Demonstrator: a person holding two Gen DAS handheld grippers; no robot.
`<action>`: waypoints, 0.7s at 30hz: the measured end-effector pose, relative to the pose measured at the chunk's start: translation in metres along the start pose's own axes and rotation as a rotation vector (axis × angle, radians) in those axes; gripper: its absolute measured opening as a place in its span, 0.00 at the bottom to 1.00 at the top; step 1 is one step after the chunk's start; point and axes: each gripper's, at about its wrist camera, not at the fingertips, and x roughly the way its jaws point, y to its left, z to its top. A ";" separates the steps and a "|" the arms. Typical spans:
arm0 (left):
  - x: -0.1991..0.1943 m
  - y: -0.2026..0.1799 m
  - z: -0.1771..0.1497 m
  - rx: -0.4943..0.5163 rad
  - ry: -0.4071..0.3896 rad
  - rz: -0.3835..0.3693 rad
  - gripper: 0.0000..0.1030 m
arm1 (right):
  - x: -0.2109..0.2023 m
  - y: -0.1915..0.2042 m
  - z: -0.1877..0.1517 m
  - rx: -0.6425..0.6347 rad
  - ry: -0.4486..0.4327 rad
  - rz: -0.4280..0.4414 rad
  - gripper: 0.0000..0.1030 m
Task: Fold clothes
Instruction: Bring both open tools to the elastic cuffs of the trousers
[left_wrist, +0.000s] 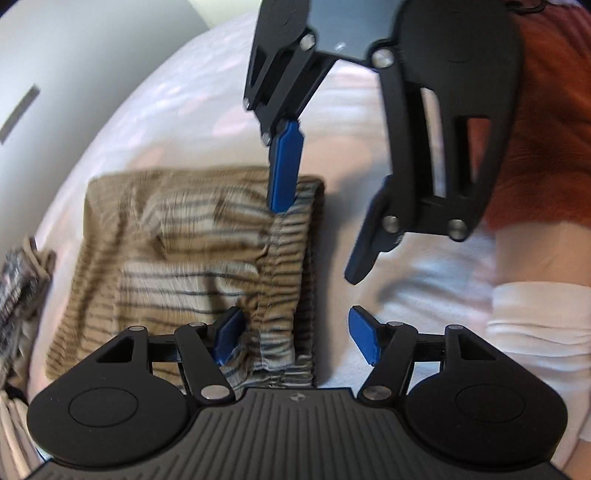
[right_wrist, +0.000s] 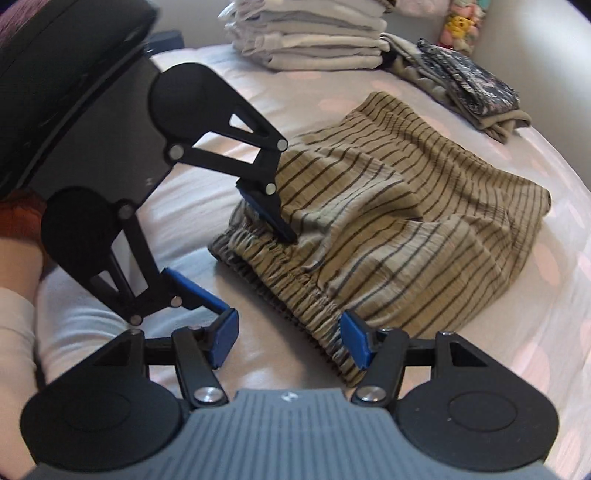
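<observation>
Tan striped shorts (left_wrist: 177, 254) lie folded on the white bed (left_wrist: 207, 92), elastic waistband toward me; they also show in the right wrist view (right_wrist: 399, 236). My left gripper (left_wrist: 295, 338) is open, straddling the waistband edge at the near end. In the right wrist view the left gripper (right_wrist: 255, 269) shows with one fingertip pressing on the waistband. My right gripper (right_wrist: 288, 343) is open over the waistband's other end; in the left wrist view the right gripper (left_wrist: 317, 232) comes from above, open, one finger on the shorts.
A stack of folded pale clothes (right_wrist: 306, 37) sits at the far side of the bed, with a folded grey and patterned pile (right_wrist: 465, 81) beside it. A white-sleeved arm (left_wrist: 539, 321) and an orange-red top (left_wrist: 554, 110) are at right.
</observation>
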 end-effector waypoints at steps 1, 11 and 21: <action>0.002 0.004 -0.002 -0.032 -0.005 -0.018 0.60 | 0.004 -0.001 0.000 -0.013 0.008 -0.002 0.62; 0.023 0.045 -0.020 -0.315 -0.010 -0.131 0.60 | 0.036 0.009 -0.009 -0.199 0.038 -0.079 0.64; 0.024 0.070 -0.025 -0.561 0.006 -0.167 0.44 | 0.039 0.029 -0.014 -0.326 -0.004 -0.211 0.52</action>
